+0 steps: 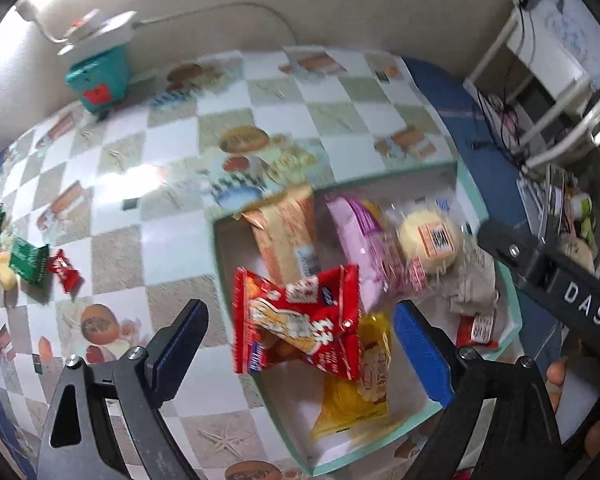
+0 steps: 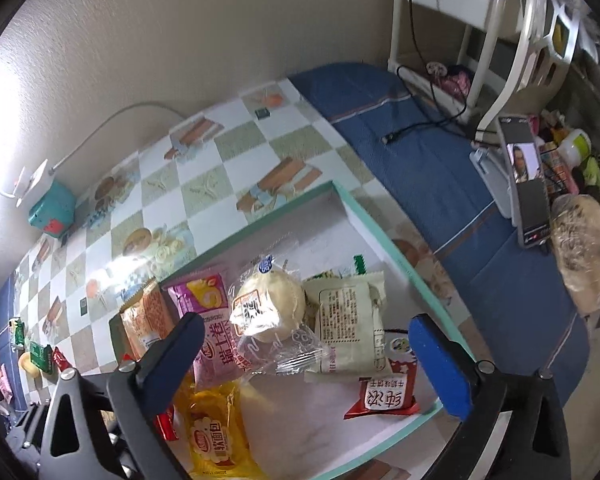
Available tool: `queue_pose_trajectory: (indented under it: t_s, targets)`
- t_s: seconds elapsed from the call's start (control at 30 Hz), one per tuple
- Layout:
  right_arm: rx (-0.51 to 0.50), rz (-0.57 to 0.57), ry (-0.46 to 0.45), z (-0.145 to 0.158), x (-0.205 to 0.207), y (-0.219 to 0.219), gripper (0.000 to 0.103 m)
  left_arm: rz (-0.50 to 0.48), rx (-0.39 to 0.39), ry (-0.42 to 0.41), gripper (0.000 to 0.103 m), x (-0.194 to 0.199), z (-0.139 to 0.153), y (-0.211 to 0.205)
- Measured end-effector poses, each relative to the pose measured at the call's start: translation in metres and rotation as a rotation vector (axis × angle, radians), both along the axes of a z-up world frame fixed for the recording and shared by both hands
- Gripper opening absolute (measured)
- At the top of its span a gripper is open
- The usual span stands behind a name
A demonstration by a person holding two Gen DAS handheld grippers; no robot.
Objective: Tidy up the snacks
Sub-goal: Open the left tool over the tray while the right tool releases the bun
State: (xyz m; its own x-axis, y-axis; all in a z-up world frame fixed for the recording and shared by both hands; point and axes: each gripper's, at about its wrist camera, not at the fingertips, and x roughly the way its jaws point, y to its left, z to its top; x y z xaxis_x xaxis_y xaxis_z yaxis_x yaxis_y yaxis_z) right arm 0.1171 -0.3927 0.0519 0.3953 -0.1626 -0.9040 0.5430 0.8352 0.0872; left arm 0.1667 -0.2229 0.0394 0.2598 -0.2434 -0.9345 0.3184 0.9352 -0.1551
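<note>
Left gripper (image 1: 300, 344) – jaws wide, nothing pressed; red crinkled snack packet (image 1: 296, 320) lies between them, blurred, over near-left corner of shallow white cardboard box with mint-green rim (image 1: 476, 200). Contact with the blue pads cannot be told.

Right gripper (image 2: 308, 356) – jaws wide, empty, above same box.

Box contents: orange packet (image 2: 142, 320), pink packet (image 2: 212, 320), round pale bun in clear wrap (image 2: 270, 306), cream packet (image 2: 348, 320), yellow bread packet (image 2: 216, 432).

Box rests on counter with checkered food-print cover (image 1: 172, 208); loose green and red snacks (image 1: 40, 268) at counter's far-left edge.

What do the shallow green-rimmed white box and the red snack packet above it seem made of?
The shallow green-rimmed white box looks like thin matte cardboard, with flat walls and folded corners. The red snack packet looks like glossy plastic film, crinkled, with serrated sealed ends.
</note>
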Motion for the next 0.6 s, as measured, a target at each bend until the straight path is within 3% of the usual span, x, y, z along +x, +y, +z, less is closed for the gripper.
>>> queue_pose_trajectory:
  t_s: [0.33, 0.6]
  targets:
    - [-0.022, 0.006, -0.037, 0.017, -0.001, 0.005, 0.103, 0.307, -0.088, -0.079, 0.094, 0.023, 0.03, 0.082]
    - [-0.03, 0.06, -0.021, 0.014, 0.008, 0.029, 0.103, 0.492, -0.038, -0.104, 0.094, 0.029, 0.029, 0.149]
